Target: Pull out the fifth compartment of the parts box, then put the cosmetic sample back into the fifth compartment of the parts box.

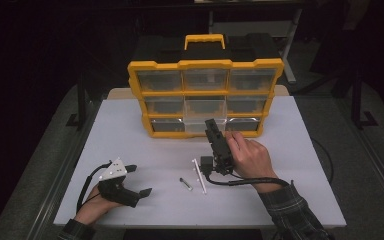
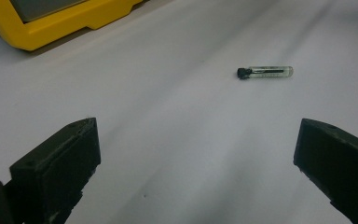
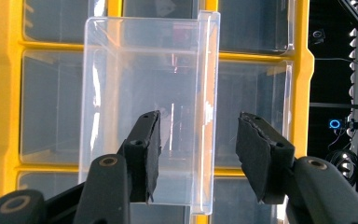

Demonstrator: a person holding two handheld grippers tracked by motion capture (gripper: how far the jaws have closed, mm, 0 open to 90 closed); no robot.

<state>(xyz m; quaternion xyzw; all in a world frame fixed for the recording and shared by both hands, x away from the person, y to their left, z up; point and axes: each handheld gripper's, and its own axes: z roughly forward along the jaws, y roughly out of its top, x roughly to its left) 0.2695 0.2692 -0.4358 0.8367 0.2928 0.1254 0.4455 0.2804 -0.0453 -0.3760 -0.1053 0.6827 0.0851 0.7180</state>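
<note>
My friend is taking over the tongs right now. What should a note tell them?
Left tongs: open, holding nothing, resting low over the white table.
Right tongs: open around the front lip of the clear plastic drawer, pads not pressing it.
The drawer sticks out of the bottom row of the yellow organiser box.
A small clear vial with a black cap and a thin white strip lie on the table.
Done: drawer out.
Left, probably: put the vial in, push the drawer shut.
</note>
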